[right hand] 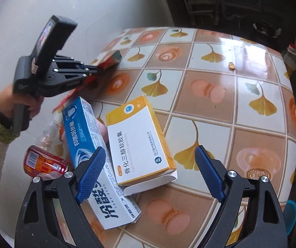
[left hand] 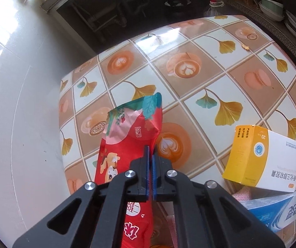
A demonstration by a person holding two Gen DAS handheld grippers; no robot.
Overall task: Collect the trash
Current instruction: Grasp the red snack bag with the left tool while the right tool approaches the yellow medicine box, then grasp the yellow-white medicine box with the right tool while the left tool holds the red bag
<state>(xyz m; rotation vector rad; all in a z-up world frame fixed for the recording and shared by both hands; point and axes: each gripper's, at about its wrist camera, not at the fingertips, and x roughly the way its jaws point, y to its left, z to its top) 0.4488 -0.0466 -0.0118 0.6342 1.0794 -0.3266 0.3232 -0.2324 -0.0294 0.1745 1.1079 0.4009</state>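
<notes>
Your left gripper [left hand: 151, 155] is clamped tight on the red snack bag [left hand: 131, 136], its long axis running toward twelve o'clock, while your right gripper [right hand: 148, 175] gapes wide and empty over the yellow "Calcitriol Soft Capsules" box [right hand: 137, 140].

A table [left hand: 189, 78] with a ginkgo-and-coffee patterned cover stands on glossy white floor tiles [left hand: 13, 82], brightly lit.
</notes>
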